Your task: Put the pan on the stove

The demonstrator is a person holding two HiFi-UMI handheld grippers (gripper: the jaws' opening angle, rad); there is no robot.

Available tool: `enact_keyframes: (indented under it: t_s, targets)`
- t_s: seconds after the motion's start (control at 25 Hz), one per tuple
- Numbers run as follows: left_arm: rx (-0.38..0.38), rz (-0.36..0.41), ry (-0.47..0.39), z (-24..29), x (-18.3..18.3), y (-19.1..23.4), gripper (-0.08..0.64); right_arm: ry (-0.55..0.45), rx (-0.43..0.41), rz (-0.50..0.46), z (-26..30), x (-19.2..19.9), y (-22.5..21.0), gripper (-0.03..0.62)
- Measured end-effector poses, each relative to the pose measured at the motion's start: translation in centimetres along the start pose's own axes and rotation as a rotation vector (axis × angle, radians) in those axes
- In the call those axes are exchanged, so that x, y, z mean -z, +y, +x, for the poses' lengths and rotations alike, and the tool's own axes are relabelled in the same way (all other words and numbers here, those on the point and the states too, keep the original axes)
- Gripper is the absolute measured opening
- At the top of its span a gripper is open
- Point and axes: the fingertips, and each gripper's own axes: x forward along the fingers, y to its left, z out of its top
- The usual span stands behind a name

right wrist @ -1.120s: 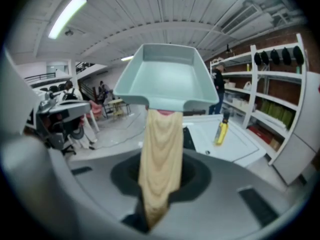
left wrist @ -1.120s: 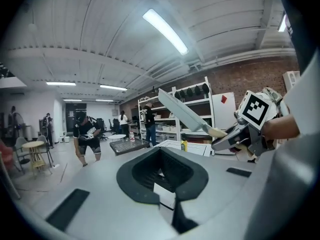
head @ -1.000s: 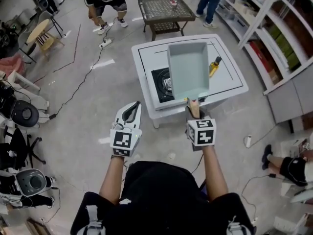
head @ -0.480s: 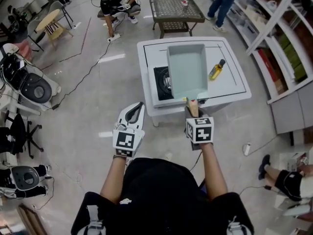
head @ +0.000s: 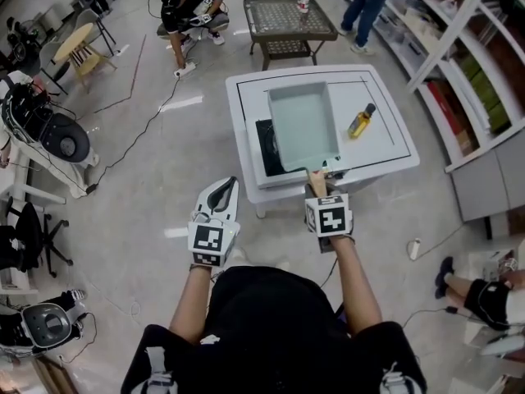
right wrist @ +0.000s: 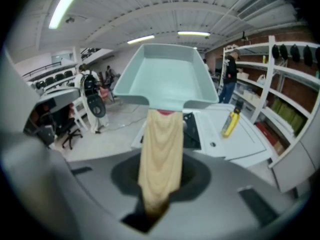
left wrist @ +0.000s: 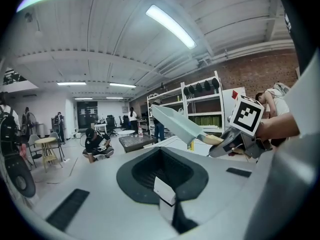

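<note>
Right tongs [head: 316, 189] squeezing pan [head: 302, 125] by tan handle [right wrist: 161, 149], holding it up over counter [head: 385, 150], center frame. Pan stretching straight ahead from tongs; stove [head: 264, 146] peeking out at its left edge. Left tongs [head: 220, 191] hanging closed, empty.

Stove [head: 264, 144] mostly hidden under pan [head: 302, 125] ahead of right gripper [head: 317, 189]. Handle [right wrist: 160, 149] end buried in its housing. Bottle [head: 361, 121] label unreadable.

Table [head: 385, 148]: white, square top.
Stove [head: 263, 146]: black, on its left part.
Bottle [head: 360, 121]: yellow, lying right of centre.
</note>
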Motion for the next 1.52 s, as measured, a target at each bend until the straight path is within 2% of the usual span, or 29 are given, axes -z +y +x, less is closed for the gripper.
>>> enact_keyframes:
  t_s: [0.28,0.52,0.64,0.8,1.04,1.2,1.32,1.52]
  targets:
    - [0.029,0.011,-0.004,1.1,-0.8,2.2,0.025,0.088,0.014,0.02,2.8,0.1,0.6,0.084]
    - [0.033,0.007,0.008,2.0,-0.2,3.8,0.025,0.106,0.034,0.002,5.3,-1.0,0.3,0.084]
    - [0.036,-0.002,0.013,2.2,0.0,4.5,0.025,0.202,0.03,0.035,6.7,0.9,0.3,0.084]
    - [0.04,-0.003,0.019,2.5,0.4,5.1,0.025,0.275,0.029,0.052,7.9,2.3,0.0,0.084]
    - [0.039,-0.008,0.024,2.9,0.8,6.1,0.025,0.313,0.019,0.058,9.5,3.1,0.1,0.084]
    - [0.041,-0.01,0.029,3.2,0.9,6.3,0.025,0.375,0.056,0.054,9.4,4.1,-0.4,0.084]
    - [0.041,-0.012,0.034,3.4,1.1,6.3,0.025,0.379,0.037,0.064,9.9,4.3,-0.1,0.084]
    - [0.042,-0.016,0.04,3.8,1.5,5.9,0.025,0.393,0.061,0.044,10.4,4.7,-1.1,0.084]
